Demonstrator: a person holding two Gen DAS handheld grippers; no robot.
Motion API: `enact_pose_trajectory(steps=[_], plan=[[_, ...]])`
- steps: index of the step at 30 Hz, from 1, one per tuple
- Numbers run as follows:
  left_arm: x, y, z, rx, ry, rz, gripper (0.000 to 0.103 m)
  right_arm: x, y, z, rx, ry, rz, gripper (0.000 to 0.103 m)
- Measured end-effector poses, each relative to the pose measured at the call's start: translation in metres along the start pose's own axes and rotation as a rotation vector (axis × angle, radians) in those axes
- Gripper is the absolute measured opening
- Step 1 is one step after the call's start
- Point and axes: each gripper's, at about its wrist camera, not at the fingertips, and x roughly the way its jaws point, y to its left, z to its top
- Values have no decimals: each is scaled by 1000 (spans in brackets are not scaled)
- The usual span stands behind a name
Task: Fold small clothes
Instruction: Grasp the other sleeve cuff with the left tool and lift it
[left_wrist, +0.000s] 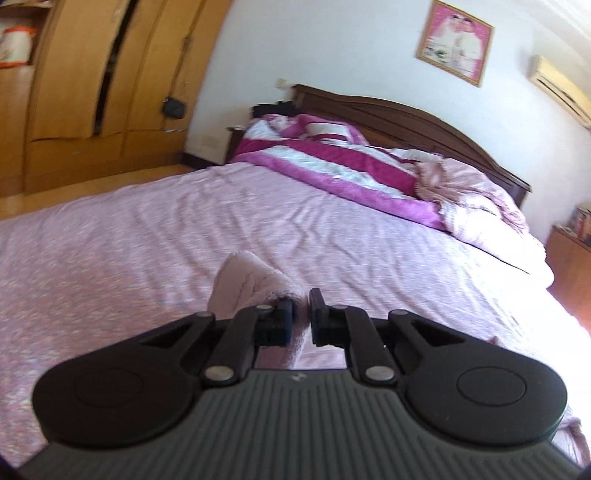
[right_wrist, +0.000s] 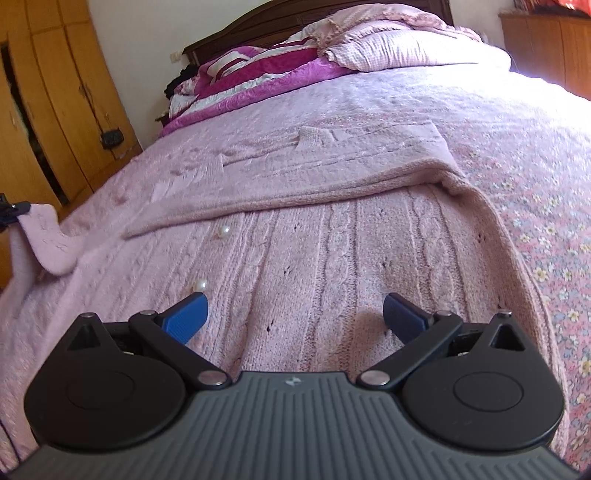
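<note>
My right gripper (right_wrist: 294, 314) is hovering low over the pink cardigan (right_wrist: 332, 266), its blue fingers (right_wrist: 186, 319) standing wide apart and gripping nothing. The cardigan is lying flat on the bed (right_wrist: 546, 206), one side already folded across the cable-knit body — two pearl buttons (right_wrist: 201, 284) are showing just ahead of the left-hand finger. At the far left of that view my left gripper (left_wrist: 301, 317) is pinching a lifted piece of the knit, which I am taking for a sleeve; in its own camera the fingers are pressing together on the pink fabric, raised above the floral bedspread. Beyond, a striped magenta quilt (left_wrist: 332, 162) is lying bunched against the dark headboard (left_wrist: 424, 122) — a wooden wardrobe (left_wrist: 92, 92) is standing to the left.
</note>
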Motion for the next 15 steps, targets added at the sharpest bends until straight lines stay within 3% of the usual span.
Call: enact_pose_trajectory(steps=[8,15], plan=[[14,-52,-4,-11,14,-104,11,-14,-7,3,14,-31,-8,103],[30,-97,-28,54,72,-182,10,-18,-11,2,30,-28,2,103]])
